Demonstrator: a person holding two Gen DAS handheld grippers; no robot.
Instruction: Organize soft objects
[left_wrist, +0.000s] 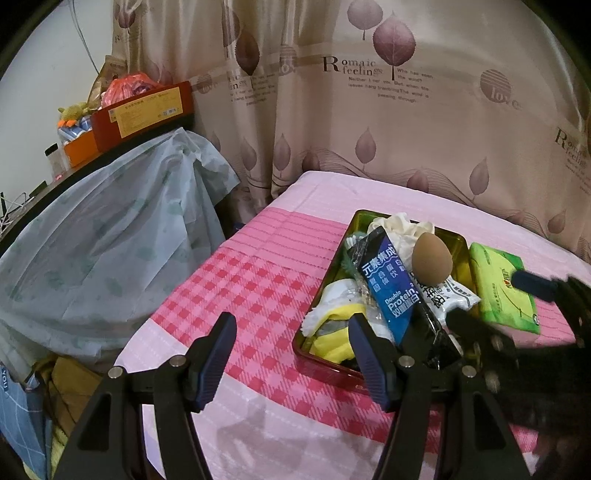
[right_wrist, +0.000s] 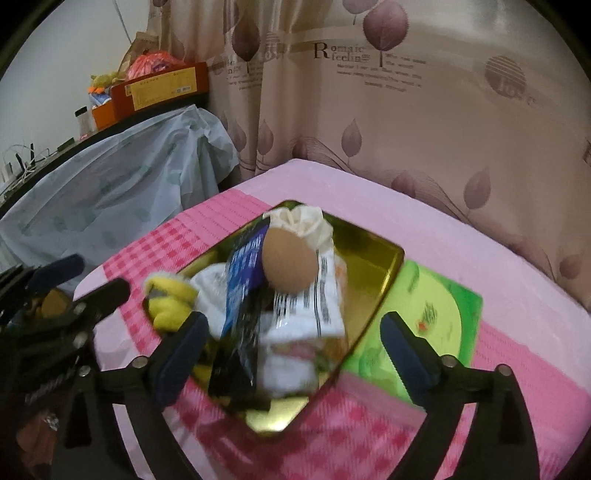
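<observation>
Both tongs empty and spread wide: left tongs (left_wrist: 291, 354) hang over bare sheet just left of the tin (left_wrist: 463, 245), right tongs (right_wrist: 295, 354) sit above the tin's near corner. Looks like the gap between placements (egg sponge (right_wrist: 290, 260) already tops the pile ahead of the right tongs). Next pick is likely the tissue pack (right_wrist: 436, 314), outside the tin, just beyond the right finger, so shift right, then close

We see dim, warm indoor light from above, with a soft sheen on the curtain (left_wrist: 369, 122). Faint gripper shadows lie on the bedspread (left_wrist: 258, 424) just below the left fingers. The right view is motion-blurred, worst at the tray (right_wrist: 384, 273) ahead. Both views bow and darken at the corners
</observation>
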